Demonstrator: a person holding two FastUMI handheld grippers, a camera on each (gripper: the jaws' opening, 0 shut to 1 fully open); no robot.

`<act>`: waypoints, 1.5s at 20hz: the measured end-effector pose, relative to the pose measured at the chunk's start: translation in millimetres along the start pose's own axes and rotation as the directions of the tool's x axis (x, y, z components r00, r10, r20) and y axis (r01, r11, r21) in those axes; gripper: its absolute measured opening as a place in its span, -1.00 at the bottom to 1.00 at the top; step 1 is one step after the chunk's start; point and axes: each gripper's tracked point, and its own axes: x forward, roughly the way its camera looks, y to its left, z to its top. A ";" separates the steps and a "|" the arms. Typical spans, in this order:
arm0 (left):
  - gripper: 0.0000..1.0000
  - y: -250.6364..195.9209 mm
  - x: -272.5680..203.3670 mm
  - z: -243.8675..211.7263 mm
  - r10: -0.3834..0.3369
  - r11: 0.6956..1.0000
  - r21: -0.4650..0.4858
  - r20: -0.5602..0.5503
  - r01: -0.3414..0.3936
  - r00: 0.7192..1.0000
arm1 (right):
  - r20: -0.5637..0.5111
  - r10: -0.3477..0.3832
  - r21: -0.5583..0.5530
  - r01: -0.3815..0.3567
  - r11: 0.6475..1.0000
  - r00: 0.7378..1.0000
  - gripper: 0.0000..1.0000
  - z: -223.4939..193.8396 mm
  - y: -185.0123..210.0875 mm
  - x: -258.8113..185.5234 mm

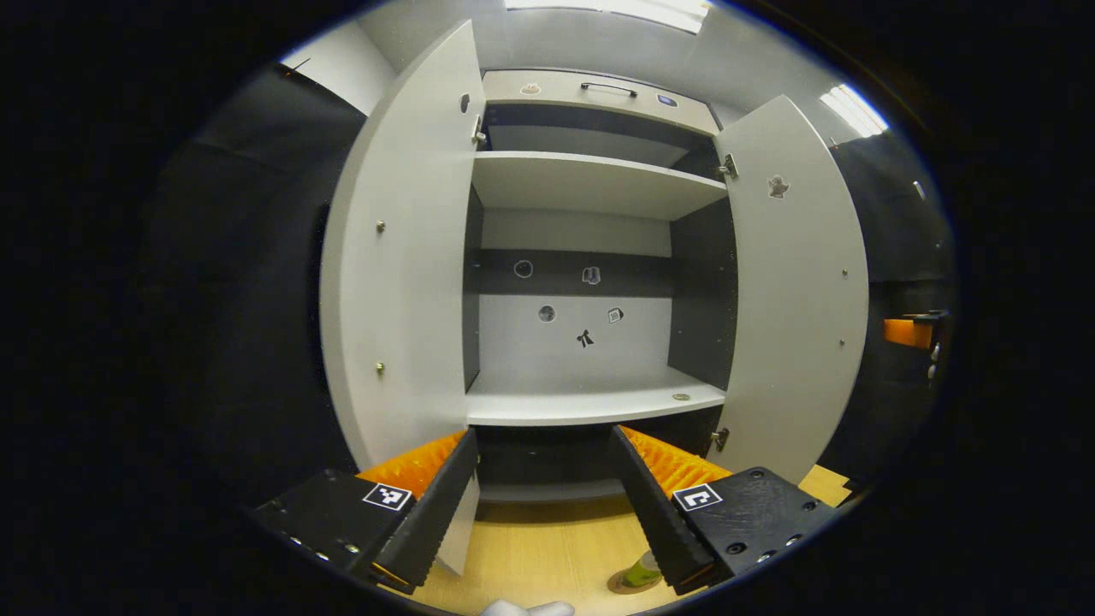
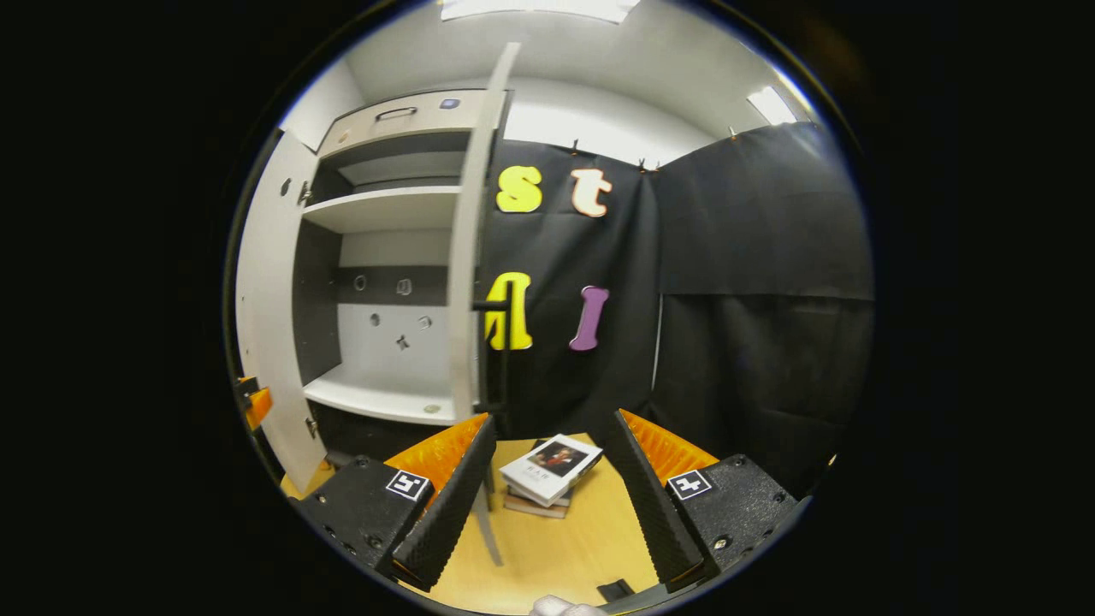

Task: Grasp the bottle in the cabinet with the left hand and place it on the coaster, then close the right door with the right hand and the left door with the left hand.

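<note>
The white cabinet (image 1: pixel 590 184) stands facing me with both doors swung wide, and its shelves hold nothing but a small disc. My left gripper (image 1: pixel 543 436) is open and holds nothing, level with the lower shelf's front edge. Low in the left gripper view, a green bottle (image 1: pixel 643 569) stands on a round coaster (image 1: pixel 624 586), partly hidden behind one finger. In the right gripper view, the right door (image 2: pixel 466 257) is seen edge-on with its black handle (image 2: pixel 505 342). My right gripper (image 2: pixel 553 419) is open just right of that door, short of the handle.
The left door (image 1: pixel 398 257) and right door (image 1: pixel 796 282) jut out toward me over the wooden table (image 1: pixel 547 547). A stack of books (image 2: pixel 552 470) lies on the table beyond my right gripper. Black cloth walls close the booth on the right.
</note>
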 end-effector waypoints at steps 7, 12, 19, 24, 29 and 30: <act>0.90 7.7 -21.0 0.0 0.091 0.996 0.016 -0.006 -0.091 0.996 | -0.003 -0.002 -0.008 0.002 1.000 1.000 0.67 12.1 -40.8 58.9; 0.90 -27.0 -18.5 8.2 0.139 0.990 0.007 -0.007 -0.139 0.990 | -0.023 0.094 -0.012 -0.094 0.995 0.995 0.67 8.0 -52.0 102.4; 0.90 -63.7 -23.6 21.7 0.227 0.974 -0.005 -0.009 -0.227 0.974 | -0.042 0.337 0.087 -0.332 0.939 0.941 0.67 12.8 -30.1 123.7; 0.89 -67.2 -49.8 26.2 0.320 0.947 -0.019 -0.028 -0.321 0.947 | -0.062 0.524 0.136 -0.513 0.847 0.849 0.63 10.6 35.2 112.1; 0.96 -56.4 -71.9 24.4 0.363 0.932 0.024 -0.034 -0.362 0.931 | -0.074 0.565 0.168 -0.548 0.819 0.822 0.56 9.0 83.6 95.1; 0.89 -53.6 -73.9 25.0 0.360 0.933 0.030 -0.026 -0.360 0.932 | -0.075 0.561 0.168 -0.544 0.822 0.824 0.56 6.7 91.3 91.8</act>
